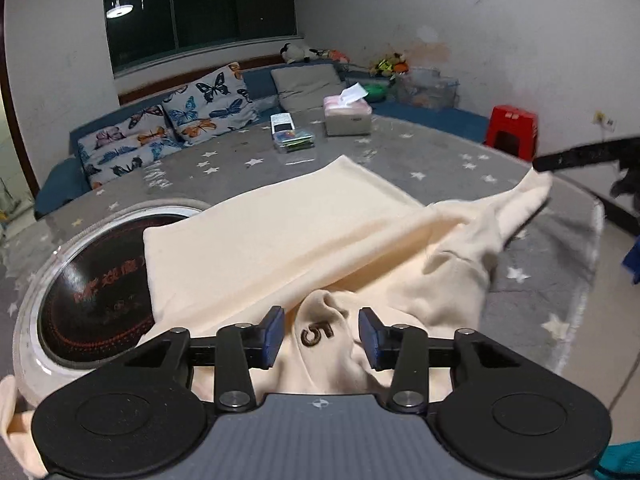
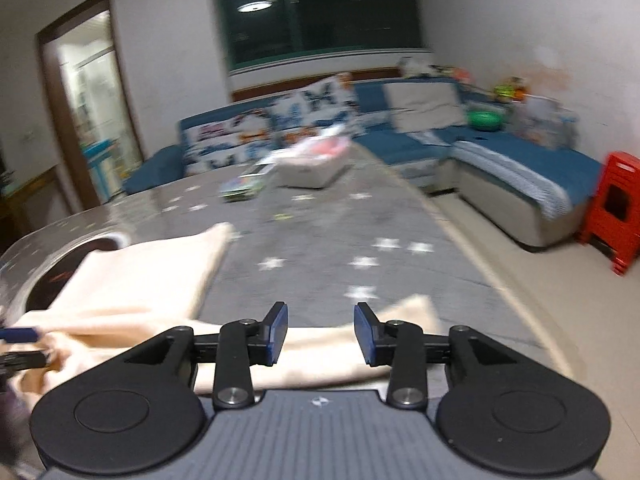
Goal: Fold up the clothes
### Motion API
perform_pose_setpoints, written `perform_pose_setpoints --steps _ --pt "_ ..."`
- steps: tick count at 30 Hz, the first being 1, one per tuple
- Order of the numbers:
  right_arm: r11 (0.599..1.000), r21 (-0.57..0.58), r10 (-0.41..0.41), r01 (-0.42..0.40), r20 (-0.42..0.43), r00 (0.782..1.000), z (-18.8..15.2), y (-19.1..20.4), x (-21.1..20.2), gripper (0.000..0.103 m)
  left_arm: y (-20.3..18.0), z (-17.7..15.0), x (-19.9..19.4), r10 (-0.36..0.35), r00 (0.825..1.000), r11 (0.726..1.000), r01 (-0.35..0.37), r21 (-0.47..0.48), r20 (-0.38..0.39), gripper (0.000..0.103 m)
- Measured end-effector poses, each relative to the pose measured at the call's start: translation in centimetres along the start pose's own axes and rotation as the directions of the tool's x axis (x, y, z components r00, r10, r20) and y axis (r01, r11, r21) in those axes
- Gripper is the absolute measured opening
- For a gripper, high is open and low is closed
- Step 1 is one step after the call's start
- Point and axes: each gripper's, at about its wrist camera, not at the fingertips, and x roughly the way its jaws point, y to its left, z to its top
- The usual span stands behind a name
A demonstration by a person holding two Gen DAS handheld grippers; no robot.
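Our cream garment lies rumpled across the frame's centre on the star-patterned table. Left gripper and right gripper both gape, holding nothing (the "5" sits between the left's jaws). We should pinch single layers, then pull evenly.

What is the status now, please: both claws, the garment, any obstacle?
Left claw open over cream sweatshirt, nothing gripped. Right claw open above a sleeve. Sweatshirt partly folded, overlapping round cooktop.
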Motion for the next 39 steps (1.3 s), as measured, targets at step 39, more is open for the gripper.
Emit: perform_pose_setpoints --steps 39 --pt "0.941 -0.242 0.188 -0.235 -0.205 0.961 -1.6 9.2 -0.1 0.041 0.7 -1.5 -1.9 -0.239 0.971 0.969 0.239 -0.064 0.003 0.013"
